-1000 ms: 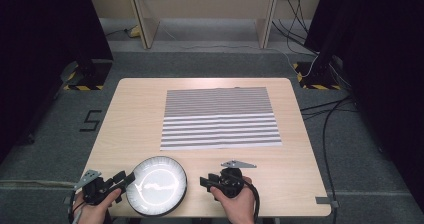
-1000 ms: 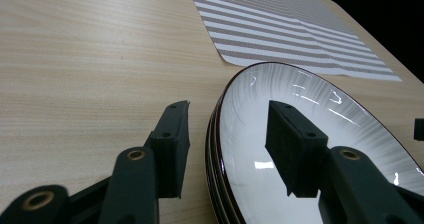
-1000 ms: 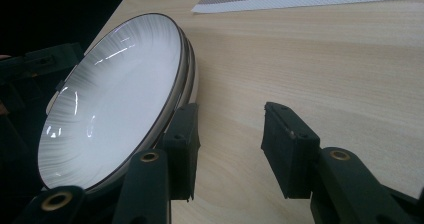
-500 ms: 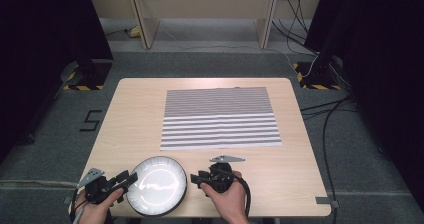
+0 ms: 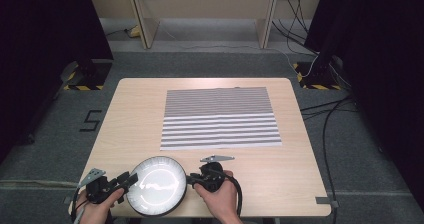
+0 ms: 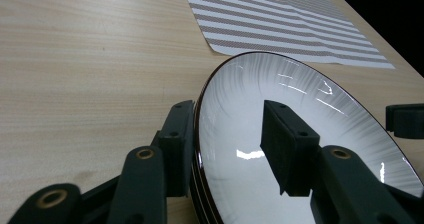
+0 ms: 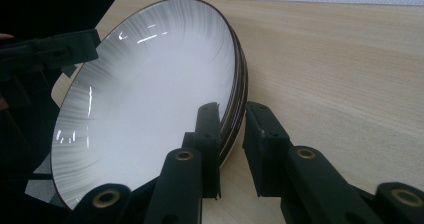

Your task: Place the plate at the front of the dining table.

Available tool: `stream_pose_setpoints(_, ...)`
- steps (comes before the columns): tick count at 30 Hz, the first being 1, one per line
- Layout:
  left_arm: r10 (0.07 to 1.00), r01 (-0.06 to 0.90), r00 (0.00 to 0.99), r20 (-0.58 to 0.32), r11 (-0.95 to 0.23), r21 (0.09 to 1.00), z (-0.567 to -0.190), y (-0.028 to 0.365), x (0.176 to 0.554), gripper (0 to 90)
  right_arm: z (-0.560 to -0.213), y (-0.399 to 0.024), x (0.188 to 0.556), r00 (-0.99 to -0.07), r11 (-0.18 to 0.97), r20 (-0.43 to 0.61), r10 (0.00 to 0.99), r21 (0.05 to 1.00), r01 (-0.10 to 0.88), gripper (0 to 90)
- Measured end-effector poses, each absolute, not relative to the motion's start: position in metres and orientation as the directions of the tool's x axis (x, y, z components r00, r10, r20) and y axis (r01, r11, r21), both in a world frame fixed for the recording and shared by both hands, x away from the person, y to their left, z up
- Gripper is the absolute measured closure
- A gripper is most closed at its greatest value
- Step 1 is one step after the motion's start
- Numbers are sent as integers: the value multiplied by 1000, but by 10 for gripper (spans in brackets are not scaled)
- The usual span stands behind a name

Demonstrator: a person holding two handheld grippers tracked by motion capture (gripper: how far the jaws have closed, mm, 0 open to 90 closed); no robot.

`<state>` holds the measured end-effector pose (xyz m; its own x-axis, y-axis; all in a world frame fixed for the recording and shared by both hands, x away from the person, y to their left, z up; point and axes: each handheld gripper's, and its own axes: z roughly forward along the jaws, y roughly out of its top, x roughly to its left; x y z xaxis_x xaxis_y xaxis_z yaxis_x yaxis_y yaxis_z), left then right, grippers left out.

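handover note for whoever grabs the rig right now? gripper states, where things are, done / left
Left gripper: jaws astride the left rim of the plate stack, one jaw plainly off the plate; jaws have just been closing.
Right gripper: jaws astride the right rim, narrow gaps show, no firm grip yet; also just been closing.
Plates: stacked at the near edge of the table, between both grippers.
Striped mat: flat, mid-table, nothing on it.
Done: both grippers placed on the rims.
Left: close fully, then probably lift the stack toward the mat.
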<state>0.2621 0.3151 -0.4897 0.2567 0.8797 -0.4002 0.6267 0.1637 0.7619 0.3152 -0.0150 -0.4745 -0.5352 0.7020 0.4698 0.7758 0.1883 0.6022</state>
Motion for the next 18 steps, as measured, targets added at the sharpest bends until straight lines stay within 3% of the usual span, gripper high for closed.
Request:
stream_pose_setpoints(4, 883, 635, 255, -393, 154, 757, -490, 314, 262, 590, -474, -10, 316, -543, 209, 456, 705, 598, 773, 813)
stream_pose_setpoints(18, 877, 629, 259, -404, 165, 760, -492, 315, 262, 578, -474, -2, 319, -539, 227, 454, 710, 576, 785, 831)
